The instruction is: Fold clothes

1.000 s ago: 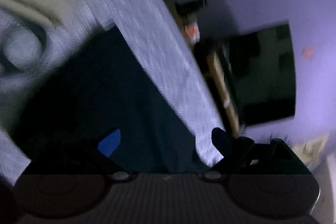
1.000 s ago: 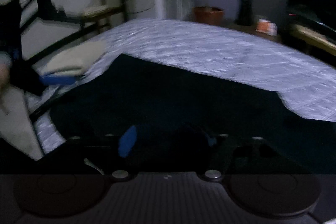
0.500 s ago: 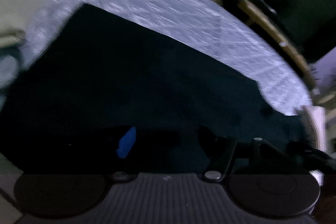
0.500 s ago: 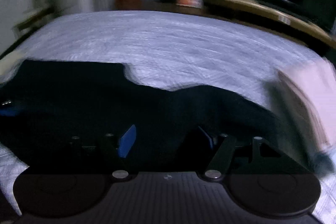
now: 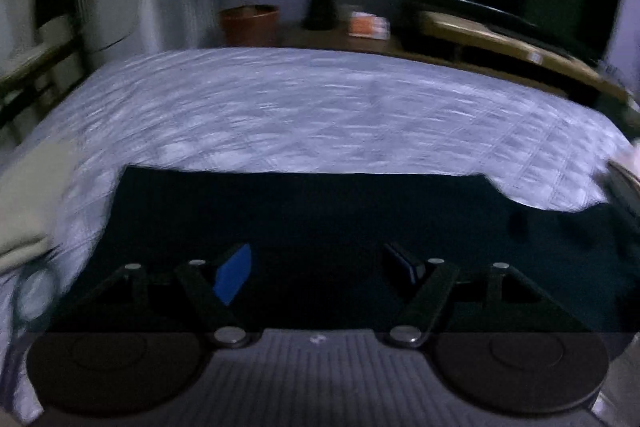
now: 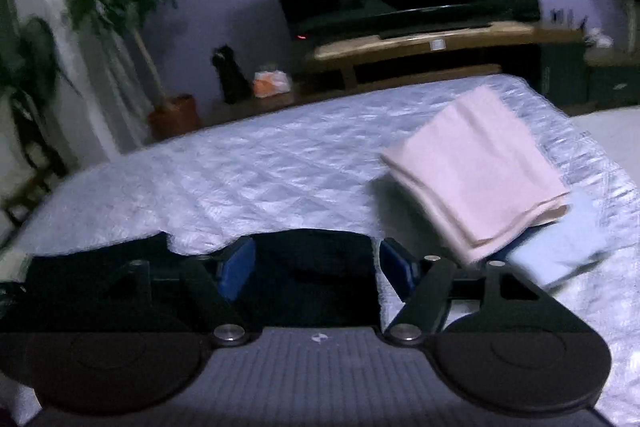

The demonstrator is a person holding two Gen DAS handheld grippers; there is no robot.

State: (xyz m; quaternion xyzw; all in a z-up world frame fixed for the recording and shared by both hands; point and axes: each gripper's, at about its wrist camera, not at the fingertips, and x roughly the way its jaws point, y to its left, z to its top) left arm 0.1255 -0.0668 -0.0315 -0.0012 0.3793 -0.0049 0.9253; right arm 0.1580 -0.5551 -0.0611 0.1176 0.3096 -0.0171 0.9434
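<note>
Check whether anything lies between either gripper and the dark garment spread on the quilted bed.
Nothing visible does. The left gripper and right gripper sit open directly over the dark navy garment; the folded pink cloth lies off to the right.

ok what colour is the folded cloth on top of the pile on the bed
Pale pink folded cloth, lying over a light blue one; clearest in the right wrist view.

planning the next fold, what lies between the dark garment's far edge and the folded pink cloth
In the right wrist view, only bare quilted white bedspread separates the dark navy garment from the folded pink cloth.

Left gripper [image 5: 320, 273] agape over dark garment [image 5: 320, 219]
</note>
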